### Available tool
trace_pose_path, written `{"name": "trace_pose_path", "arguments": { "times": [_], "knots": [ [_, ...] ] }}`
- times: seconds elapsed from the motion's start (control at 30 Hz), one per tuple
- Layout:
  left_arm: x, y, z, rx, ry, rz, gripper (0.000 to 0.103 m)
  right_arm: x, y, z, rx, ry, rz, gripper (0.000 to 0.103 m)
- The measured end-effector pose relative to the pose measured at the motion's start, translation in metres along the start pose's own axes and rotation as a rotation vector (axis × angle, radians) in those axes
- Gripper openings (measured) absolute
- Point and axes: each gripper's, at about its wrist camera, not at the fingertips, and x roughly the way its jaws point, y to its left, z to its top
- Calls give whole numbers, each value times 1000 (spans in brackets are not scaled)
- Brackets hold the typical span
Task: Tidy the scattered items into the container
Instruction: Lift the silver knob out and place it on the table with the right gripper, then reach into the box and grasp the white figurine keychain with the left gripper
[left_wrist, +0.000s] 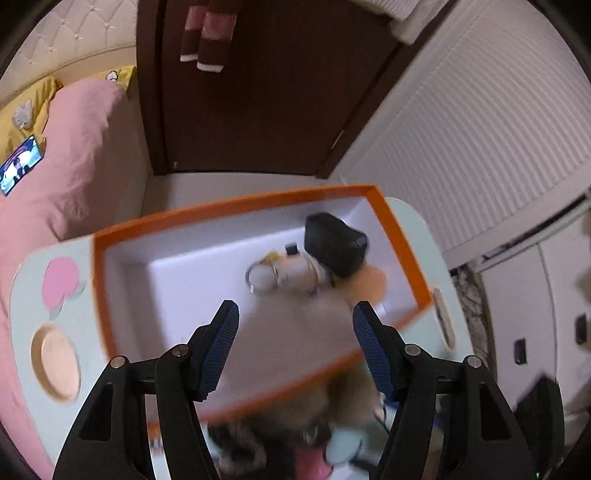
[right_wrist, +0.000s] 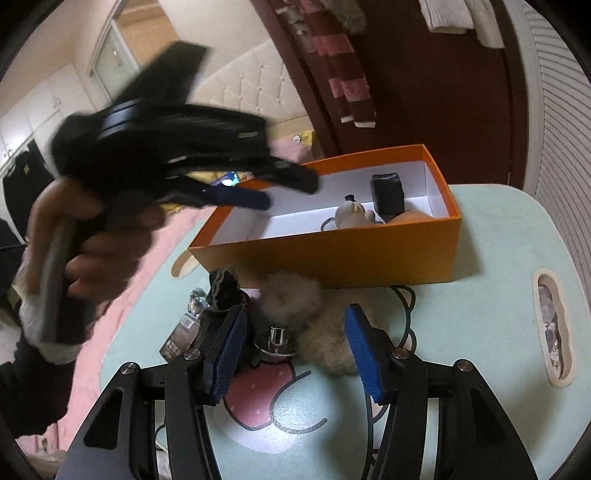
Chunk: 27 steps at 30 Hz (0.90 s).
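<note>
Orange box (right_wrist: 332, 254) w/ white inside, mint table (right_wrist: 480, 295), blue claw pads (right_wrist: 360, 354).

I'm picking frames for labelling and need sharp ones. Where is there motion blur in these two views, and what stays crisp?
Left wrist view: the orange box and the fluffy item between the open left gripper fingers are smeared; the fingers themselves stay crisp. Right wrist view: the left gripper and the hand holding it are blurred, while the box, table and right gripper are sharp.

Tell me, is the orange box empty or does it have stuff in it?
Not empty. The orange box has no lid and holds a black pouch and a white toy keyring at one end.
</note>
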Motion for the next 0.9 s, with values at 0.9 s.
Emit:
{"name": "trace_pose_path", "arguments": {
  "times": [0.9],
  "knots": [
    [60, -31, 9, 90, 60, 110, 37, 1, -17, -6, 60, 16, 44, 55]
  ]
}}
